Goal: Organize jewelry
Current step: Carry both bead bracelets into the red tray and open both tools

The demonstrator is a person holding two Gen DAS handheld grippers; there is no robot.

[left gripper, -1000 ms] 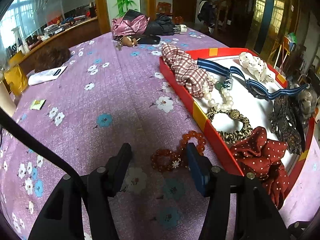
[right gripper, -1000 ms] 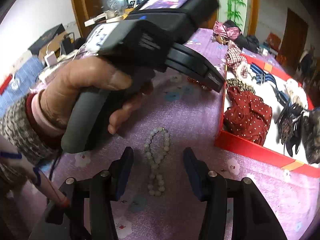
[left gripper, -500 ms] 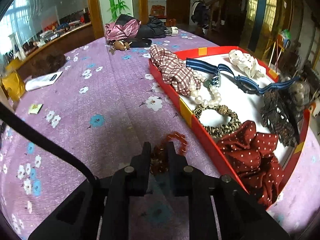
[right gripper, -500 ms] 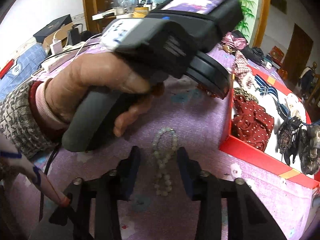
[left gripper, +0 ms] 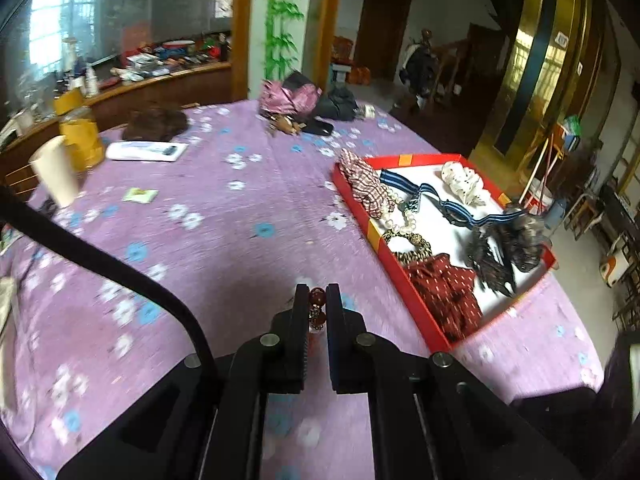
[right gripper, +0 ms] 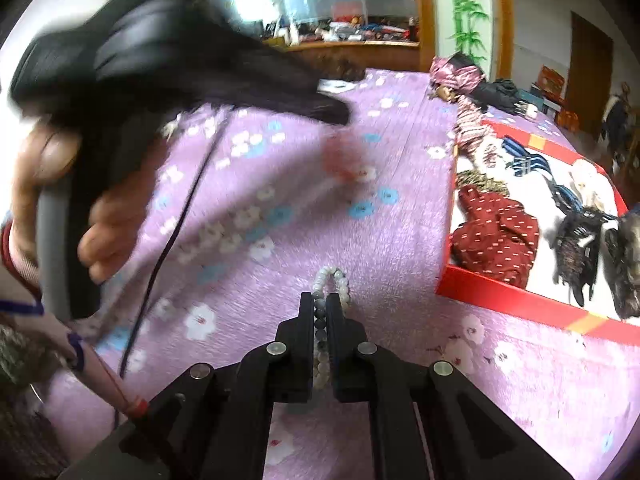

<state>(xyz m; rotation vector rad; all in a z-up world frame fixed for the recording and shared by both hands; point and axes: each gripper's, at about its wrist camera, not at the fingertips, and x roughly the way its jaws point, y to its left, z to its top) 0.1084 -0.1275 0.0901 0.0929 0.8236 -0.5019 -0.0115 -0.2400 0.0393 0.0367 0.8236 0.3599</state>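
Left gripper (left gripper: 317,300) clamped on red bracelet (left gripper: 317,307), right gripper (right gripper: 320,308) clamped on pale bead bracelet (right gripper: 330,280), red tray (left gripper: 404,276) at right.

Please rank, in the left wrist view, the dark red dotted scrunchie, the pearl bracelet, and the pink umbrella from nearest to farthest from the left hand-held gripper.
1. The dark red dotted scrunchie, at the red tray's near end, right of the left hand-held gripper.
2. The pearl bracelet, farther up the tray's left side.
3. The pink umbrella, at the table's far edge.
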